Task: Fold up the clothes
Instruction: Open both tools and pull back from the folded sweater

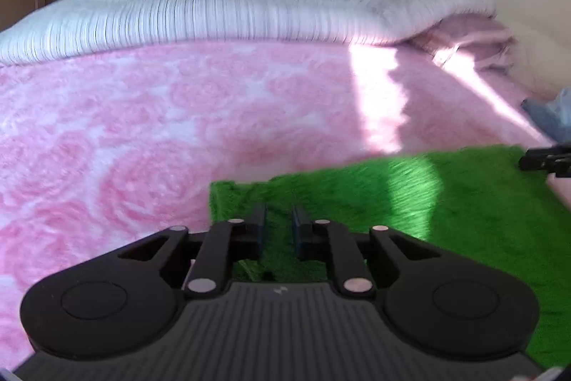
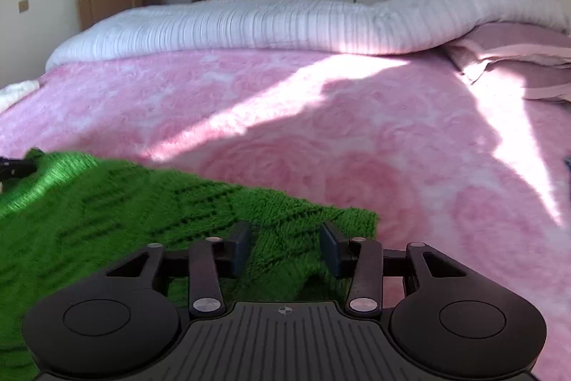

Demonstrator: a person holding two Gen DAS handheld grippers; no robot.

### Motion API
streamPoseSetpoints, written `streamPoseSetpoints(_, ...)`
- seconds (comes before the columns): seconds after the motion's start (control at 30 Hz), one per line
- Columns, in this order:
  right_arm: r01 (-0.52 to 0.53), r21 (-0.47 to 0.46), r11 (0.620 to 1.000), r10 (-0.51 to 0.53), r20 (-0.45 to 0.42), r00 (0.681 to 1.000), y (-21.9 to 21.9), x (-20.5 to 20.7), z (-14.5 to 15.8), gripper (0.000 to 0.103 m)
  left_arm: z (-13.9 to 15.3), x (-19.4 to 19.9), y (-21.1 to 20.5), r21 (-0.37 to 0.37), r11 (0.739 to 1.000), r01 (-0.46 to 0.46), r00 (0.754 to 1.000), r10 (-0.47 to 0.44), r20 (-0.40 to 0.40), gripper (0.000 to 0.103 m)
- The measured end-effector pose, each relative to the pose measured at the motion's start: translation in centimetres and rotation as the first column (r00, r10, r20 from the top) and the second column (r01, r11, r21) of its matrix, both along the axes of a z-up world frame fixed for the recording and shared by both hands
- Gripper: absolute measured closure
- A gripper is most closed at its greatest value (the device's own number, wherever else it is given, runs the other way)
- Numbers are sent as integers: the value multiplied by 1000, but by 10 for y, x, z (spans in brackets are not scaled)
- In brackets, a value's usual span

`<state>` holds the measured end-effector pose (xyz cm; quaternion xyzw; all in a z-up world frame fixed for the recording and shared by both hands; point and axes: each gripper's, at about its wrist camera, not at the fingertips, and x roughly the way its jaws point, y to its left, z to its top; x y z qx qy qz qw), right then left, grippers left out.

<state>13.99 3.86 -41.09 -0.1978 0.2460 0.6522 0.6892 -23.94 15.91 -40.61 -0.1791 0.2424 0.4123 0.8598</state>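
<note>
Knitwear, a green piece, lay spread on the pink blanket of the bed, near its front edge. Its long axis ran side to side between the two hands. The left gripper sat over the left corner with its jaws narrowed to a slim gap, knit between them; whether the pads pressed the fabric could not be told. The right gripper hovered over the right corner, jaws standing apart with knit between and beneath them, not visibly pinching it. Each hand was nearest its own corner. Beyond the front edge lay open blanket up to the white duvet, so any fold likely depended on both corners being held together.
</note>
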Motion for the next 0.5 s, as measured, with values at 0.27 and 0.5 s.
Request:
streamPoseSetpoints(0.27,89,29,996,-85,-135,987,-111,-32,37,60,24,-12,-102,-89,996,-1,997,8,81,91)
streamPoseSetpoints(0.5,128,-72,989,-134,-79,988,-146,-70,3,60,-3,-8,-147,-100,995,-22,1000,20,-17,89)
